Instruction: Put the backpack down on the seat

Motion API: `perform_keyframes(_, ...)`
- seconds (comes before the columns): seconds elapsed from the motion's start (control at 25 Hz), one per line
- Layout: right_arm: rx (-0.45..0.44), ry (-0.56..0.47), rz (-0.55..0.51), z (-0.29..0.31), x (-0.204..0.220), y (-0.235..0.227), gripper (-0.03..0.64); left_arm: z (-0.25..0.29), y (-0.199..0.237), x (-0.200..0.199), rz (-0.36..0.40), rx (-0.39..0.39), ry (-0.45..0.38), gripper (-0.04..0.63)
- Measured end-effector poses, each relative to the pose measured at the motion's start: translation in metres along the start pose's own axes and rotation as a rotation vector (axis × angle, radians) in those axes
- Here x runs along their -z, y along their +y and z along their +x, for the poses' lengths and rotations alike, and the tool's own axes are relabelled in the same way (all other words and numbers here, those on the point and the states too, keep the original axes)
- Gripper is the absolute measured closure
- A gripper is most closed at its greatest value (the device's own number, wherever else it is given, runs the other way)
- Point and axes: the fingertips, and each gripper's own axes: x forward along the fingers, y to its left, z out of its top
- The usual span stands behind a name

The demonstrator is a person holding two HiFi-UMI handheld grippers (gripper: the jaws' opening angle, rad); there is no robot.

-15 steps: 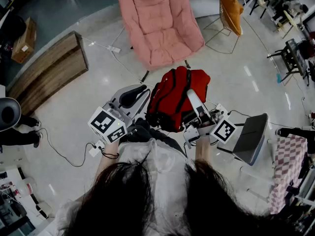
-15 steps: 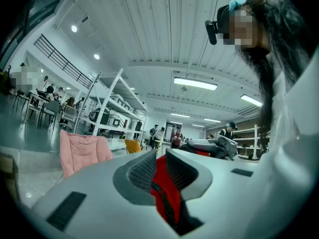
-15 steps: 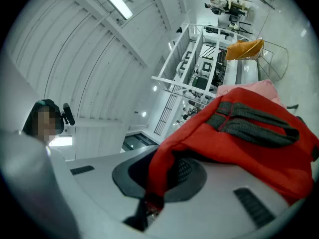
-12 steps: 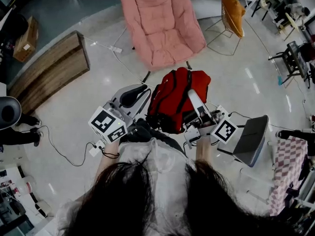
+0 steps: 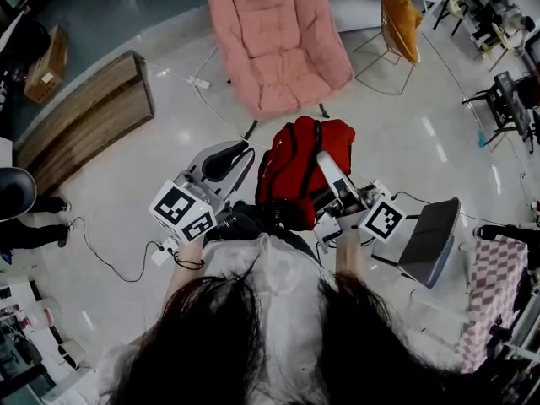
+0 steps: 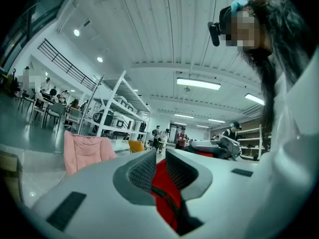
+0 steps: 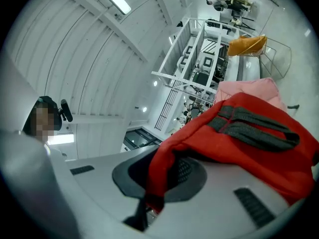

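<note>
Left tool [image 6: 159, 159] and right tool [image 7: 164, 177] each pinch the red backpack [image 5: 297, 169], held above the floor near the far pink chair [image 5: 278, 49]; setting it down remains.

Bright overhead strip-lights, fisheye-warped edges

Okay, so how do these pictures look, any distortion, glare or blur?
Head view: sharp, with lamp reflections on the glossy floor. Left gripper view: heavy fisheye, black corners, bright ceiling light, backpack fabric up close blurred. Right gripper view: same fisheye and black corners.
</note>
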Motion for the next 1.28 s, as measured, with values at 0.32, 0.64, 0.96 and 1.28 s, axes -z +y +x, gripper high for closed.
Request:
perform_keyframes(0.32,0.009,0.014,-0.016,-0.005,-0.012,-0.008,0.575,0.017,-0.004,0.01,-0.006,0.005,0.013,0.526)
perform_keyframes(0.64,0.037,-0.012,-0.009,-0.001,-0.035,-0.031,0.575,0.039,0.013,0.017,-0.018,-0.002,0.035,0.526)
perform_keyframes(0.96,0.079,-0.049,-0.006,0.031,-0.063,-0.066,0.575,0.076,0.067,0.019,-0.024,0.013,0.063,0.526)
perform_keyframes(1.28,0.157,-0.125,-0.001,0.069,-0.115,-0.113,0.575,0.145,0.127,0.01,-0.021,0.093,0.1,0.526)
